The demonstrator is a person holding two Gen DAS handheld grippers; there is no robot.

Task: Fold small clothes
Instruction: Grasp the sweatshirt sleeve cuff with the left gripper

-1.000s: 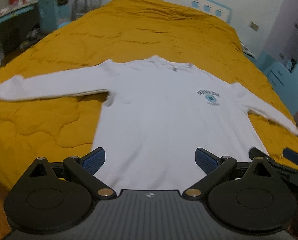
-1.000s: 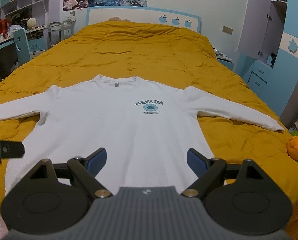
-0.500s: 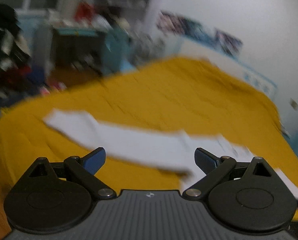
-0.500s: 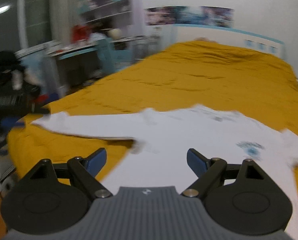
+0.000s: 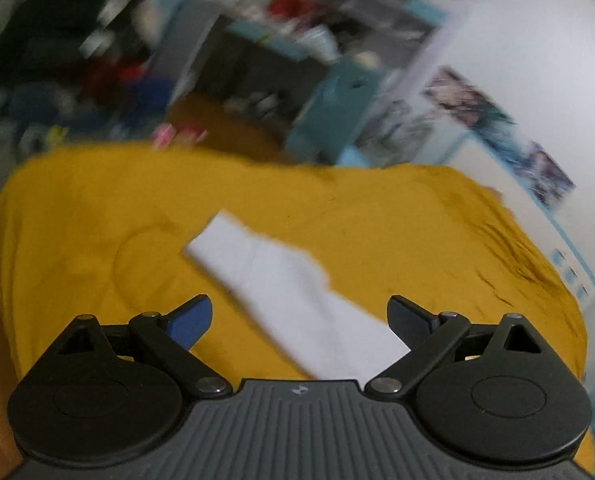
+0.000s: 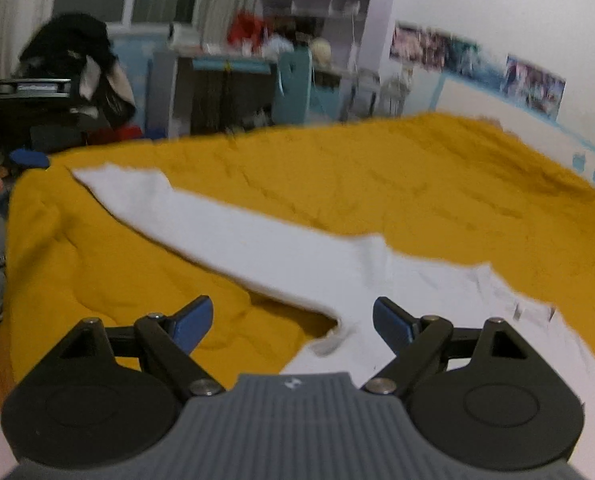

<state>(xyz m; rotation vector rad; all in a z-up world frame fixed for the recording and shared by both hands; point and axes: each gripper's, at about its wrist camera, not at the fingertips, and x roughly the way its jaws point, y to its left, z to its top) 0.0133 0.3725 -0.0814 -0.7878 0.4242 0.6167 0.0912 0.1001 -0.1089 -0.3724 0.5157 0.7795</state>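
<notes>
White long-sleeved shirt [image 6: 377, 280] lies flat on a bed with a mustard-yellow quilt [image 6: 377, 184]. One sleeve [image 5: 273, 276] stretches out toward the bed's edge. Left tool [image 5: 299, 318] hovers over that sleeve, blue-padded fingers spread wide, gripping nothing. Right tool [image 6: 291, 320] hangs above the armpit where sleeve meets body, also spread wide and empty. Both views are motion-blurred, with cluttered shelves [image 6: 257, 40] behind.
</notes>
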